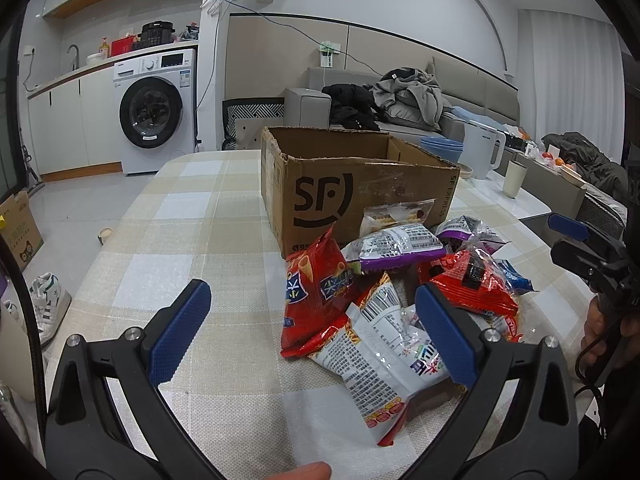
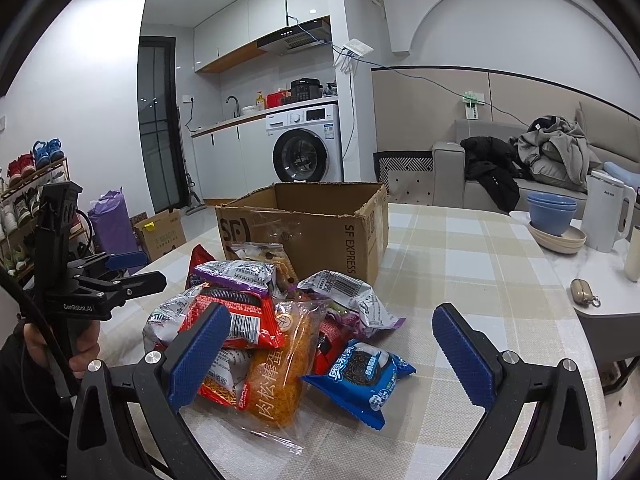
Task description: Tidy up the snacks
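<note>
Both the left tongs and right tongs gape wide and empty over the heap of light, crinkly, slippery foil snack packets at mid-frame on the checked counter, before the open brown cardboard box; pinch a flat sealed edge, since the contents probably crush.

I read "SF" and "SF EXPRESS" printed on the cardboard box. The left gripper body carries "GenRobot.AI". The orange snack bag shows "肉松棒蛋".

Small home flat: washing machine, sofa, kitchen counter.
</note>
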A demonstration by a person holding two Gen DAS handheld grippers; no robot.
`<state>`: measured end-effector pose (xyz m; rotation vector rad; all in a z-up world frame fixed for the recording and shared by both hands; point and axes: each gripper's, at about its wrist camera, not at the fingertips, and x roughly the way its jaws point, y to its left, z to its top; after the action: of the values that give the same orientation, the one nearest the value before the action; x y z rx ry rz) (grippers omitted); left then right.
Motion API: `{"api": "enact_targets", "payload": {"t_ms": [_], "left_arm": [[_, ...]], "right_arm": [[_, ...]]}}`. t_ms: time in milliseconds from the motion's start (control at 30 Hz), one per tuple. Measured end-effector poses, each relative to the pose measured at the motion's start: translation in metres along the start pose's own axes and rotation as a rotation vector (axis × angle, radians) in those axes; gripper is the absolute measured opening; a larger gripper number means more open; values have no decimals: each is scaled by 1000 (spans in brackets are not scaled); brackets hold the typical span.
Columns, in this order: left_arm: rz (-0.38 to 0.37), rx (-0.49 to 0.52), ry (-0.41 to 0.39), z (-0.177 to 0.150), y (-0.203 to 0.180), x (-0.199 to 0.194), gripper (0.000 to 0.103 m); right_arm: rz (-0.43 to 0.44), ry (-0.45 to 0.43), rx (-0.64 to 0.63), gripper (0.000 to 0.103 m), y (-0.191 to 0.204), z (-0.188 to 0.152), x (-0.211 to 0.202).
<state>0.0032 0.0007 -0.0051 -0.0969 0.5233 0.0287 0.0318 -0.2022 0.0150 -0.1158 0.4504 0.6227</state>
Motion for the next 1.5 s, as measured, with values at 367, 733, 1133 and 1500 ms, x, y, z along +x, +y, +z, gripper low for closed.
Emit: {"api": "enact_targets", "payload": {"t_ms": [367, 733, 1133, 1500], "left_arm": [[-3, 8, 7, 0, -5, 2, 102], [-2, 4, 10, 0, -6, 2, 102], [-1, -7, 18, 1, -3, 5, 102], [-2, -7, 21, 1, -2, 6, 102]], "right_arm": [[-26, 31, 12, 103, -2, 1, 6], [-223, 188, 80, 103, -19, -2, 37], [-254, 358, 53, 103, -24, -16, 69], [-247, 469, 112, 95, -41, -28, 85]]}}
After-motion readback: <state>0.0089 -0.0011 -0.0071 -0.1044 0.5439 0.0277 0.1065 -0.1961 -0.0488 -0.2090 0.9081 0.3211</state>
